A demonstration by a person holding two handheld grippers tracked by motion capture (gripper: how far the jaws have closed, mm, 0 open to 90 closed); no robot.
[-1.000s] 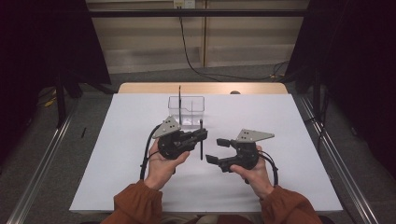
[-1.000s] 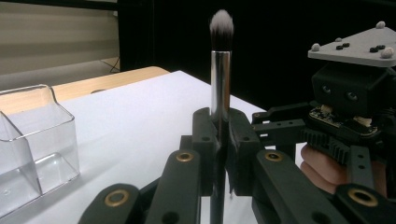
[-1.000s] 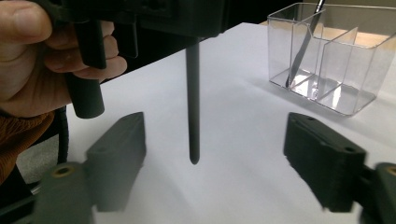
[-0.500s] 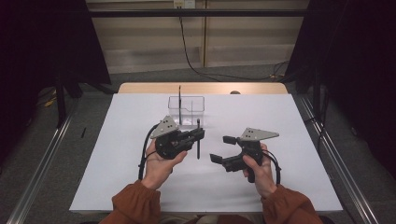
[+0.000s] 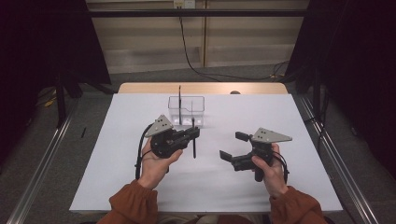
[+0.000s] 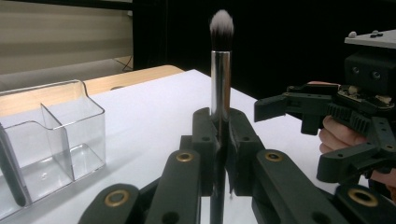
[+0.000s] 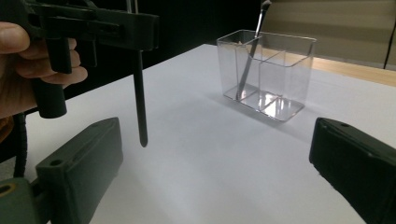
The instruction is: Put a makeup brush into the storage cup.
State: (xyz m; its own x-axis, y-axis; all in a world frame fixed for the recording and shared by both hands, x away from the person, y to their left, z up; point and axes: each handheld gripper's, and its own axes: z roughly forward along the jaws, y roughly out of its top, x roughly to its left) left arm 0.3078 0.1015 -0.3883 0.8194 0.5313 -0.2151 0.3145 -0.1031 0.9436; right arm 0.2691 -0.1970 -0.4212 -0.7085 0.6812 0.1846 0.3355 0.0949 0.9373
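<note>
White covering spans the table (image 5: 116,186), with a strip of bare wood at its far edge and dark curtains to either side of the room. Near the far middle stands a clear compartmented organizer (image 5: 187,110), already holding one slim dark brush (image 5: 180,100) that leans in its left compartment as seen from above. The left gripper (image 5: 191,135) is clamped on a makeup brush (image 6: 219,60), held upright with the silver ferrule and pale bristle tip above the jaws and the dark handle hanging below them, its end clear of the table. The right gripper (image 5: 231,145) has just been opening its jaws and now stands wide with nothing between them, well apart from the brush and drawn off to the right. By my reading, the handover to the left gripper is complete and the remaining work is to carry this brush across the short gap to the organizer and set it into a compartment. Several details resist inspection: the left gripper view cuts off the handle below the jaws and the near end of the organizer, the first brush's tip is blurred against the wall in the right gripper view, and the inner dividers are hard to count through the glare, so the exact free compartment cannot be told.
</note>
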